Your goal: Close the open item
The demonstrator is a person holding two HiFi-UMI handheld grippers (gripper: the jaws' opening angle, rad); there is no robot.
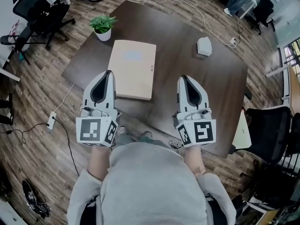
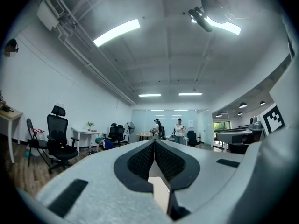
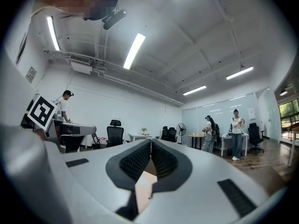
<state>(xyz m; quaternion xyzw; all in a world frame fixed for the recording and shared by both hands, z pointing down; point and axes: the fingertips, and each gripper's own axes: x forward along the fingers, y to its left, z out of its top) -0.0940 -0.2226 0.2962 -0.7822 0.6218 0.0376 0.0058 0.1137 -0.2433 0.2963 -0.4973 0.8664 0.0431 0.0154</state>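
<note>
1. A potted plant [image 1: 103, 27] is standing near the far left corner of the dark table [image 1: 187, 74].
2. A small white device [image 1: 204, 46] is lying toward the table's far right side.
3. A black office chair [image 1: 40, 13] is sitting well left of the table.
4. A white power strip [image 1: 51, 120] is lying on the wood floor [image 1: 42, 93], left of the table.

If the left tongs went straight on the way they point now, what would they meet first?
Probably nothing near: the shut left tongs point about level, so they would pass above the beige box on the table. Farther depth is unclear.
</note>
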